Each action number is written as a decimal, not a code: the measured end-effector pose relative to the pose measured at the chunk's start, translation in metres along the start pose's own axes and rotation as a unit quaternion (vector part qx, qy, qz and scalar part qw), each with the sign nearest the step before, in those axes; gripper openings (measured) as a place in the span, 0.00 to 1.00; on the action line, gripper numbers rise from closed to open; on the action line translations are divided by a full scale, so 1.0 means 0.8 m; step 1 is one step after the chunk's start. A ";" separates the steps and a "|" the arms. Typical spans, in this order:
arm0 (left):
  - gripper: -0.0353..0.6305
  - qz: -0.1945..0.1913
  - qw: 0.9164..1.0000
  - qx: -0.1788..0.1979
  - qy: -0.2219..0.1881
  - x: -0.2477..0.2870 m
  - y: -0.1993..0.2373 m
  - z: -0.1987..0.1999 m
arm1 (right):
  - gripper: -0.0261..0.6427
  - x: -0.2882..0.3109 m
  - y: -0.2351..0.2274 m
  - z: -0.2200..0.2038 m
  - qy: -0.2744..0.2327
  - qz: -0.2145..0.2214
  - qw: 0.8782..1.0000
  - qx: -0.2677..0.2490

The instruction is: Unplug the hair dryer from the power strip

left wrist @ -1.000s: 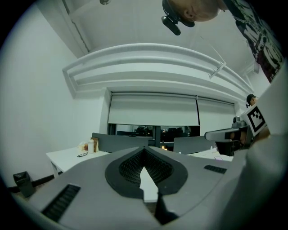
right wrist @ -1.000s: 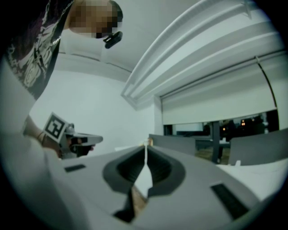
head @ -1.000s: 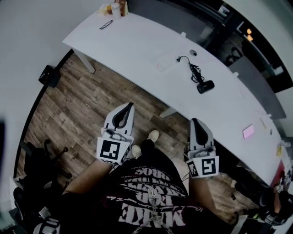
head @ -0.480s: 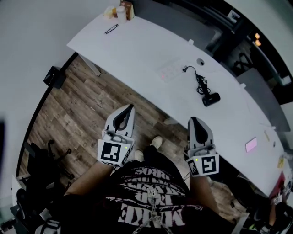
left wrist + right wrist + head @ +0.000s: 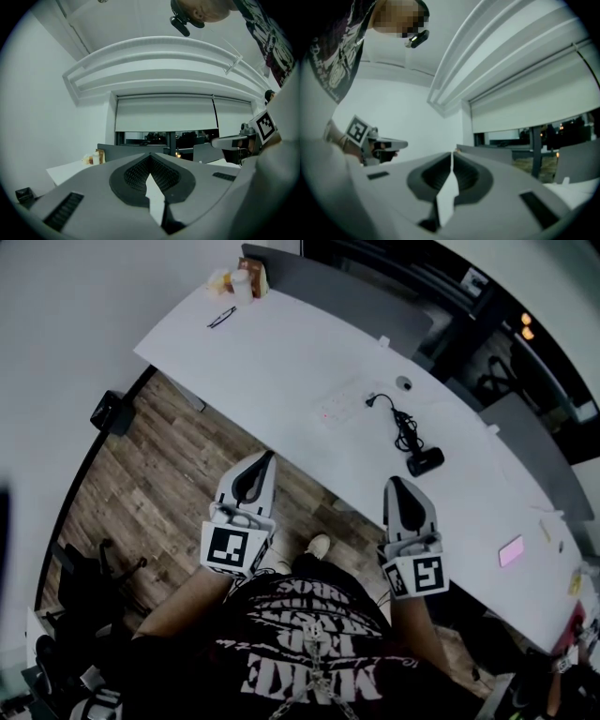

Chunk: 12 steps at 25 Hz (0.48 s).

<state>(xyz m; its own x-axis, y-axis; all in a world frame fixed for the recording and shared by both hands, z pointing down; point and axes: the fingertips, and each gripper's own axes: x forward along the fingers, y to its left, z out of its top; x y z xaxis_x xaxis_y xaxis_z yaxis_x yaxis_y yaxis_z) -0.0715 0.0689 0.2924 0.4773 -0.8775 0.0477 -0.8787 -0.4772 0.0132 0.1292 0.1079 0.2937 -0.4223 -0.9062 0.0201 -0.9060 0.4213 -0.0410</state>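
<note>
Two grippers, one long white table point(image 5: 281, 343), one appliance.

Item: left gripper point(image 5: 266, 457), held level above the wooden floor point(image 5: 159, 484), short of the table's near edge. Its jaws are pressed together with nothing between them (its ribbed pads point(image 5: 133, 174) meet at the tip).

Item: right gripper point(image 5: 395, 484), level beside the first, tip just at the table's edge. Jaws likewise closed and empty.

Item: hair dryer point(image 5: 424, 461), black, lying on the tabletop well ahead of the right gripper, touched by neither.

Item: cord point(image 5: 404, 428), bunched, running from the dryer to a plug point(image 5: 372, 399).

Item: power strip point(image 5: 339, 409), pale and faint against the table, just left of the plug. Whether the plug is seated in it is too small to tell.

Sundries: cups and packets point(image 5: 242, 279) at the far left end, a pink card point(image 5: 511, 550) toward the right end.
</note>
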 end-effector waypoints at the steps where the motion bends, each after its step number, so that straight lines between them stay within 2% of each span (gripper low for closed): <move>1: 0.09 -0.002 1.000 0.004 -0.001 0.006 -0.002 0.003 | 0.09 0.003 -0.005 0.002 -0.003 0.001 1.000 0.001; 6: 0.09 -0.005 1.000 0.019 -0.009 0.027 -0.011 0.023 | 0.09 0.014 -0.024 0.019 -0.024 0.012 1.000 0.001; 12: 0.09 0.010 0.999 0.033 -0.020 0.048 -0.020 0.038 | 0.09 0.019 -0.050 0.027 -0.039 0.023 0.999 -0.007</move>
<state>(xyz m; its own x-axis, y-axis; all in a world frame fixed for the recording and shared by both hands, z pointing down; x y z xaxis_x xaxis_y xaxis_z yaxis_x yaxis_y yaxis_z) -0.0389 0.0413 0.2638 0.4617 -0.8870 0.0066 -0.8856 -0.4613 -0.0536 0.1600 0.0766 0.2737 -0.4607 -0.8856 -0.0585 -0.8862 0.4627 -0.0252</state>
